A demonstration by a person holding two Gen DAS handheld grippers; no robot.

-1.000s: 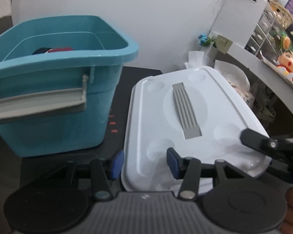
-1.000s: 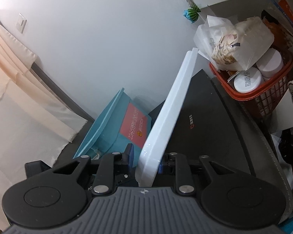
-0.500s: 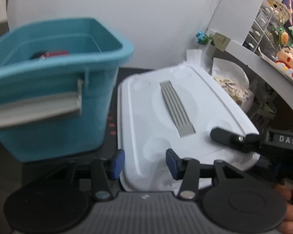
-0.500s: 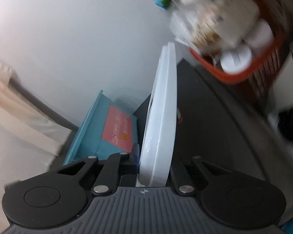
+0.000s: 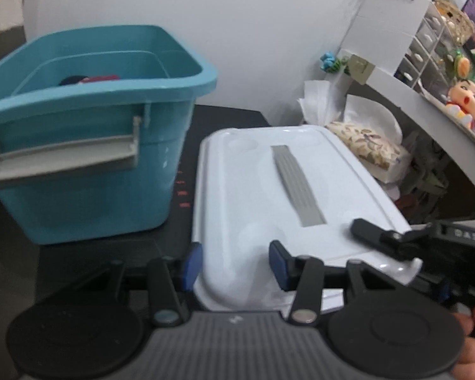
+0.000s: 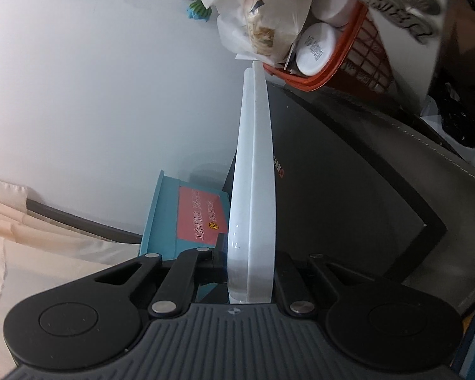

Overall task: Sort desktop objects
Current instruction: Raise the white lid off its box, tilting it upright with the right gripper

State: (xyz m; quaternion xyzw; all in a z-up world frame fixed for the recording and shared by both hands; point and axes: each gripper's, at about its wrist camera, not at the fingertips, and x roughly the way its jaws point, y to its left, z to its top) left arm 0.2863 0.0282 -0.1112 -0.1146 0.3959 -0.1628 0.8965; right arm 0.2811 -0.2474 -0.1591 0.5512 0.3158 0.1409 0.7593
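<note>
lid (image 5: 288, 196) handle visible from left wrist only

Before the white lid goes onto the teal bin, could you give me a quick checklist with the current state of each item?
1. Right gripper shut on the white lid's edge: ok.
2. Left gripper gripping the lid: not ok; its pads straddle the near corner with a gap.
3. Teal bin open on top, ready for the lid: ok.
4. Bin contents below the rim: ok, the dark and red items sit low.
5. Bin's grey latch clear of the rim: ok, it hangs outward on the near side.
6. Far latch position: cannot tell.
</note>
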